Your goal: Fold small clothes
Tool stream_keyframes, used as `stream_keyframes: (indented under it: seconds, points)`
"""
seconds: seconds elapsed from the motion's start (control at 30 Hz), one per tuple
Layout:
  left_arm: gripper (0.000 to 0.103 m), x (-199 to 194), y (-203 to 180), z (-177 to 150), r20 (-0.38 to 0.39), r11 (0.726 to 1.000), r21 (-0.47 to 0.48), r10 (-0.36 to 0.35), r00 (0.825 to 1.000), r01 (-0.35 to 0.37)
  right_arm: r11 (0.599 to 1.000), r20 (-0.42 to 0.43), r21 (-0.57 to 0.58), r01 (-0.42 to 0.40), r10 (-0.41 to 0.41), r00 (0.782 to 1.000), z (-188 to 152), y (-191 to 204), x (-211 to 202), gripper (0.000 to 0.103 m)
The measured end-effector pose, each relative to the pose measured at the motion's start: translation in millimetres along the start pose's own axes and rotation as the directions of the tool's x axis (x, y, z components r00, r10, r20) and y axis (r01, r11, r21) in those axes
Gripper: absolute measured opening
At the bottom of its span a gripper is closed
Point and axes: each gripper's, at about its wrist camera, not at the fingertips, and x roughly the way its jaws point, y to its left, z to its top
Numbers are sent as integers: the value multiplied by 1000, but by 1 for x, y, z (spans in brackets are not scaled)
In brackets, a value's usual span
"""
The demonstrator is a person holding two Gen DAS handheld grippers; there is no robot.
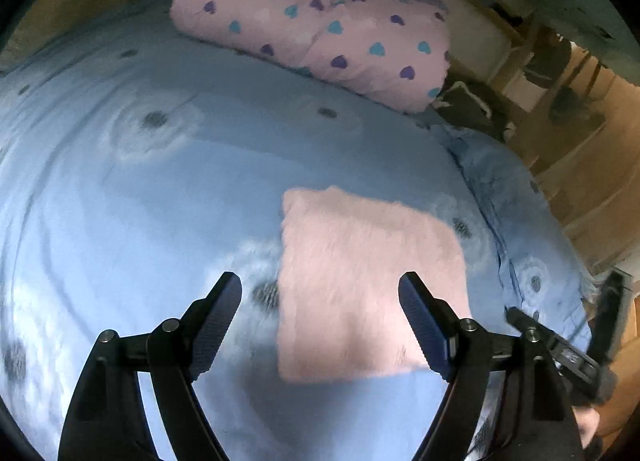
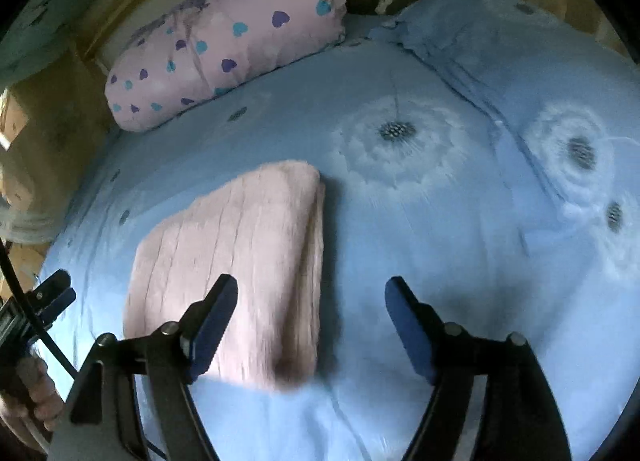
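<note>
Pink folded garment (image 1: 368, 285), one; two pillows (image 1: 312, 25); two tools spread

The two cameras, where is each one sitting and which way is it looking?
Left wrist: sits on the left hand-held gripper, open, looking down at the fuzzy pink folded cloth on the light blue dandelion bedspread.
Right wrist: sits on the right hand-held gripper, open; a hand shows lower left.
Shared: cloth, bedspread, the pink heart-print pillow.
</note>
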Motion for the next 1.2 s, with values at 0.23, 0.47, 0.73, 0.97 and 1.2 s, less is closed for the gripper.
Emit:
stream_keyframes:
  seconds: [0.23, 0.47, 0.73, 0.97, 1.2]
  points:
    - [63, -32, 8, -44, 7, 998, 53, 35, 999, -35, 976, 81, -213, 53, -37, 996, -40, 33, -58, 83]
    - [63, -34, 3, -104, -73, 984, 178, 31, 997, -17, 884, 109, -406, 229, -202, 973, -92, 47, -56, 85]
    - [63, 8, 36, -140, -213, 975, 202, 140, 967, -96, 913, -25, -352, 209, -232, 972, -114, 34, -5, 85]
    - [79, 33, 22, -134, -134, 940, 308, 195, 972, -146, 911, -88, -342, 230, -274, 958, -116, 38, 44, 96]
    - [89, 71, 9, -114, -104, 931, 277, 275, 956, -237, 930, -57, -274, 244, -269, 962, -105, 40, 71, 103]
